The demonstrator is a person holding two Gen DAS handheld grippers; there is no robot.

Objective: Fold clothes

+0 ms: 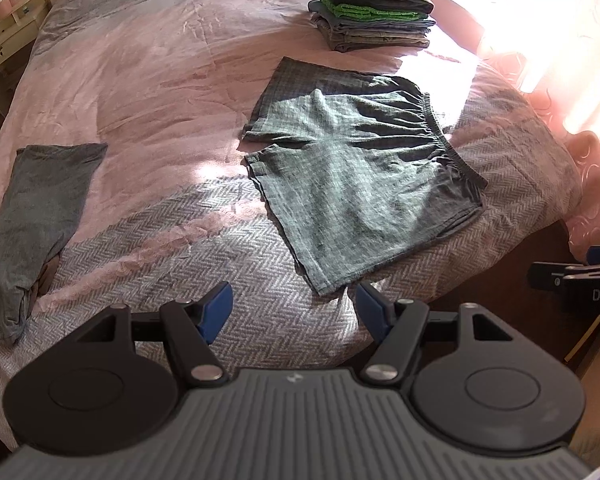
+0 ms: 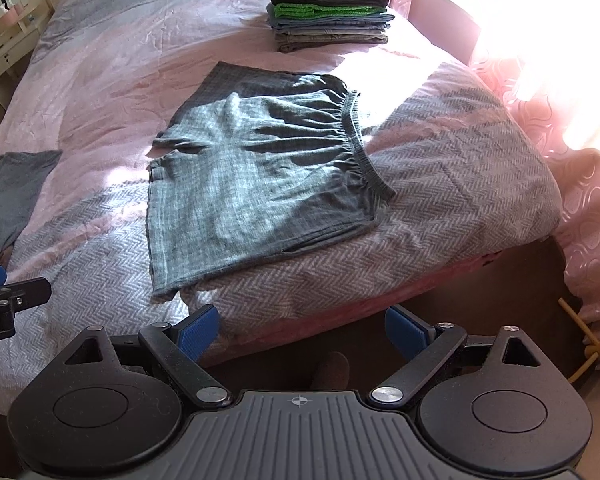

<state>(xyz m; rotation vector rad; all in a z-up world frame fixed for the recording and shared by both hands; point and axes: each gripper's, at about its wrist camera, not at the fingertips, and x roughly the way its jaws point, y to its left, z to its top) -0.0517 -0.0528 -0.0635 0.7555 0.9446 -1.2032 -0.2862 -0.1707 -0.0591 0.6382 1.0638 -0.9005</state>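
A pair of grey-green checked shorts (image 1: pixel 356 168) lies spread flat on the bed, waistband to the right; it also shows in the right wrist view (image 2: pixel 260 184). My left gripper (image 1: pixel 294 308) is open and empty, just short of the near leg hem. My right gripper (image 2: pixel 302 330) is open and empty, over the bed's front edge, below the shorts. A stack of folded clothes (image 1: pixel 374 8) with a red item on top stands at the far side; it also shows in the right wrist view (image 2: pixel 328 4). Another grey garment (image 1: pixel 36 224) lies loosely at the left.
The bed has a pink and grey herringbone cover (image 1: pixel 180 260). A pink curtain (image 2: pixel 572 168) hangs at the right in strong sunlight. A white dresser (image 1: pixel 0 36) stands at the far left. Dark floor (image 2: pixel 480 300) lies below the bed's right corner.
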